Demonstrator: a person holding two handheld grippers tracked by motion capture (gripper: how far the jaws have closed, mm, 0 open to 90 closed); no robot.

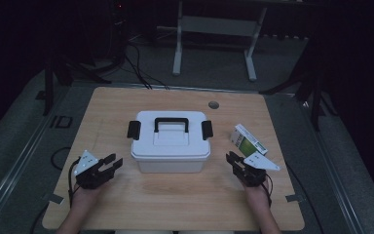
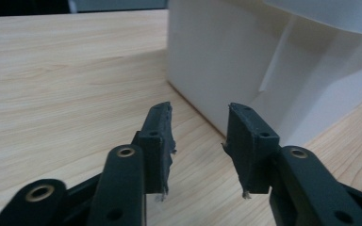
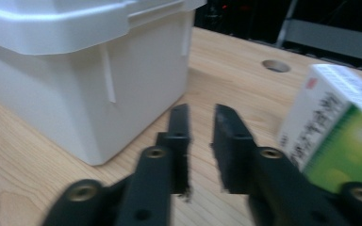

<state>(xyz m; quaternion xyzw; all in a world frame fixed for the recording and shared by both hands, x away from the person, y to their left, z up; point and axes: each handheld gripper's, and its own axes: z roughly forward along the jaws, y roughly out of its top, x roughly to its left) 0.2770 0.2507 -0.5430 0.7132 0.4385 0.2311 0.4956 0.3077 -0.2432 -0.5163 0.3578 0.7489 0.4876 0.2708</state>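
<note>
A white lidded storage box (image 1: 170,146) with a black handle and two black side latches stands in the middle of the wooden table (image 1: 175,204). My left gripper (image 1: 114,162) rests left of the box's front corner, jaws apart with nothing between them. In the left gripper view my left gripper (image 2: 201,113) points at the box wall (image 2: 245,61). My right gripper (image 1: 232,159) lies right of the box, its jaws a narrow gap apart and empty. In the right gripper view my right gripper (image 3: 201,115) sits between the box (image 3: 75,70) and a green-and-white carton (image 3: 339,122). The carton (image 1: 247,140) is just beyond it.
A round cable hole (image 1: 214,105) lies in the table behind the box. Bare wood stretches in front of the box between the two hands. Beyond the table's far edge stands a white metal frame (image 1: 214,29) on a dark floor.
</note>
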